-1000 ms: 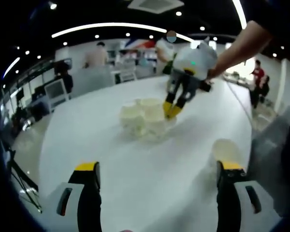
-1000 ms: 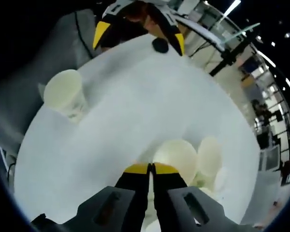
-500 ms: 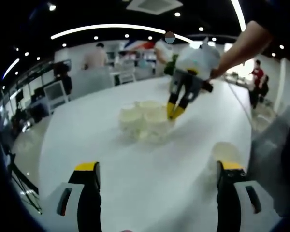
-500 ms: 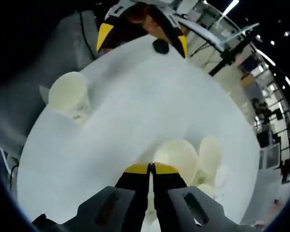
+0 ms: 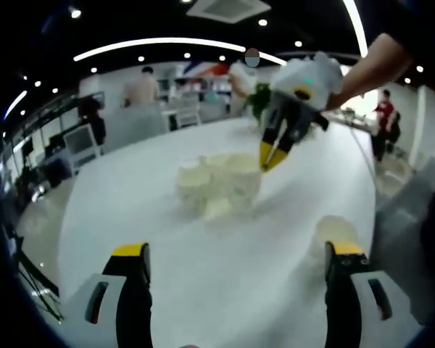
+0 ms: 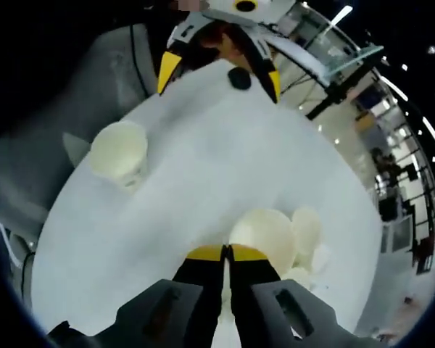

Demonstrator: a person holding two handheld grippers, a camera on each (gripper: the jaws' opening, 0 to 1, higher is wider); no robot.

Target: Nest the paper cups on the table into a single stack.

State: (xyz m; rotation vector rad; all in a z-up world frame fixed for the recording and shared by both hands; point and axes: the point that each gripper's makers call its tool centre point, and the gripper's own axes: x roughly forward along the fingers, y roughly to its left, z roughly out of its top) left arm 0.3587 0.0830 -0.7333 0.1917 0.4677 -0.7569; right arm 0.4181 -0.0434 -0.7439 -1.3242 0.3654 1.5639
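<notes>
Partly hidden cup [image 6: 264, 232], right gripper [image 6: 225, 252] pinching rim

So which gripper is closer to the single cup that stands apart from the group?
Left. The single cup sits just past the left gripper, by one of its jaws. The right gripper is farther off, at the cup group.

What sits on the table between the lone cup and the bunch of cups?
Nothing: in the right gripper view, bare table runs from the lone cup to the cluster.
</notes>
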